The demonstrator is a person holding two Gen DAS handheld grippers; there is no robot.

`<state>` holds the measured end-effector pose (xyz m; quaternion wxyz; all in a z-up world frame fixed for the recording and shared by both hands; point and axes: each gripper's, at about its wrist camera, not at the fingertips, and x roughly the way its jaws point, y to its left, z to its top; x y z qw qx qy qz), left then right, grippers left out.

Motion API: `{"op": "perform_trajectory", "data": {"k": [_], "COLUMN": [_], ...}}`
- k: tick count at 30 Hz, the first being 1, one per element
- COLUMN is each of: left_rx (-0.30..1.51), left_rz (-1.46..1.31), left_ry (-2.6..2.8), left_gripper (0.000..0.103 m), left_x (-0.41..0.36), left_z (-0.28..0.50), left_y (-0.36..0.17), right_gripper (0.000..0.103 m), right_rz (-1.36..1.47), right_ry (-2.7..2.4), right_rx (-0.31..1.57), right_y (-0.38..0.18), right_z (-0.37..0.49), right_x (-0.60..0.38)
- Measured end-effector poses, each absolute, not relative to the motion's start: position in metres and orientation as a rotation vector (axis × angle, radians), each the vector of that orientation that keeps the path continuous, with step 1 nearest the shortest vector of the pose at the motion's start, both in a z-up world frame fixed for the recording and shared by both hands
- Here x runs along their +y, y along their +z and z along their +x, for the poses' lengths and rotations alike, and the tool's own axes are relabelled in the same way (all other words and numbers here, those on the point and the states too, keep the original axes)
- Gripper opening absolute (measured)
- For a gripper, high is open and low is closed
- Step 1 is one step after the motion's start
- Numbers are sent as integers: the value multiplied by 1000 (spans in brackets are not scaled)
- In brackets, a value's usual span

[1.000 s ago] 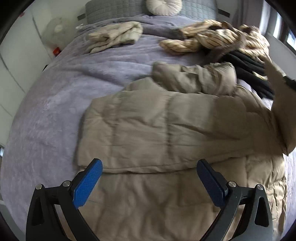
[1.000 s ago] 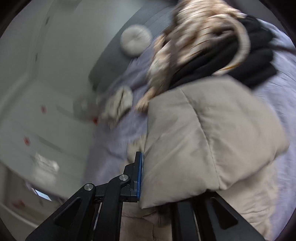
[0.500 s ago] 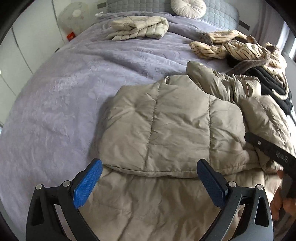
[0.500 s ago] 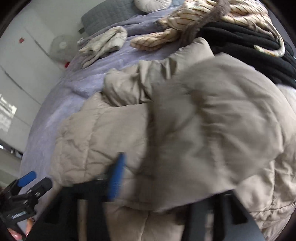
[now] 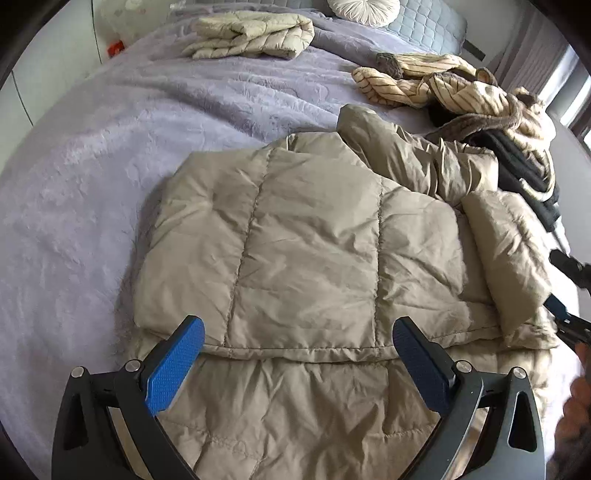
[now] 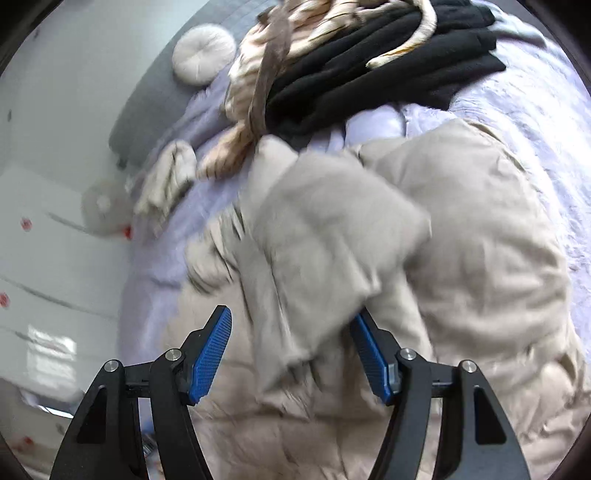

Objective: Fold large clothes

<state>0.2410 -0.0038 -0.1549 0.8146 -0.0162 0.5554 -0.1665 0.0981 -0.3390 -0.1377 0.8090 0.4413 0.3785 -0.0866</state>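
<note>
Two tongs, only left-view folded quilt

A lilac bedspread covers the bed, grey headboard behind; white wall left, daylit window right.

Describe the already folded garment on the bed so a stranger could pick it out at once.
Start from the purple bedspread and look toward the grey headboard end, near the round white cushion. There lies the folded cream quilted garment, a neat flat stack by itself. Unlike the big beige puffer coat spread out in the foreground and the tangled striped and black clothes pile, it is compact and touches no other clothing.
</note>
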Motion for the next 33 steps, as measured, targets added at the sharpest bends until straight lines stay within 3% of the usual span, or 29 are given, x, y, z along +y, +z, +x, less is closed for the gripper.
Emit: {"op": "perform_trajectory", "data": {"k": [1,3,4,11,14,15,17,27,33], "left_rx": [1193,1199,1192,1197,1207,1213,1228,1313,1322], "left_rz": [-53,-72,-80,-268,-379,-414,-461,-503,-421], "left_ry": [-363,-377,-392,-562,-634,-676,-733,-800,-744], "left_gripper": [102,102,102,102,102,102,102,102,102], "left_x": [0,5,9,24,27,26,22,-11,-33], "left_z": [243,245,246,257,263,266,269,281,292], "left_y": [-155,-154,-151,-143,-142,-142,-144,-165,-175], "right_gripper": [68,36,9,8,16,24,72,74,74], "right_rz": [956,959,958,707,563,526,474,581,940], "right_ry": [-191,-197,-179,13,88,104,141,69,-175], "right_rx": [801,798,799,813,903,938,993,1122,1050], "right_y": [-138,-137,-136,-113,-114,-117,-123,-140,-162], "right_z": [102,107,114,150,165,168,171,98,24], "right_x": [-342,-345,-344,-276,-231,-219,-197,-235,-344]}}
